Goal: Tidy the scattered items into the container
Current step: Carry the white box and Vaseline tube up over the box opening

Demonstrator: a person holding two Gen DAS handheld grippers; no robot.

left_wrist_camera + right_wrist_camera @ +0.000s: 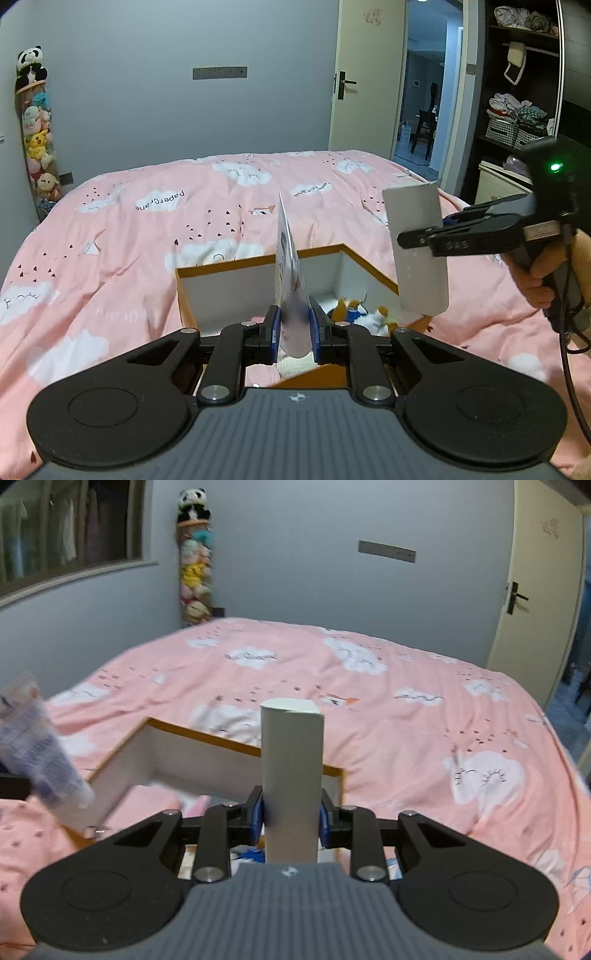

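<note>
My left gripper (pixel 294 332) is shut on a flat white tube (pixel 290 280) with purple print, held upright above the open box (pixel 258 264). The same tube (pixel 40 753) shows at the left edge of the right wrist view. My right gripper (pixel 291 818) is shut on a tall white carton (pixel 291 771), which stands upright between the blue pads. In the left wrist view that carton (pixel 417 247) hangs over the box's right corner, with the right gripper (pixel 421 238) clamped on it from the right. The box (pixel 207 738) has an orange rim and white walls.
The box sits on a bed with a pink cloud-print quilt (pixel 129 240). Plush toys (pixel 362 314) lie inside the box. A person's hand (pixel 543 284) holds the right gripper's handle. An open door (pixel 424 92) and wardrobe shelves (pixel 517 122) stand behind the bed.
</note>
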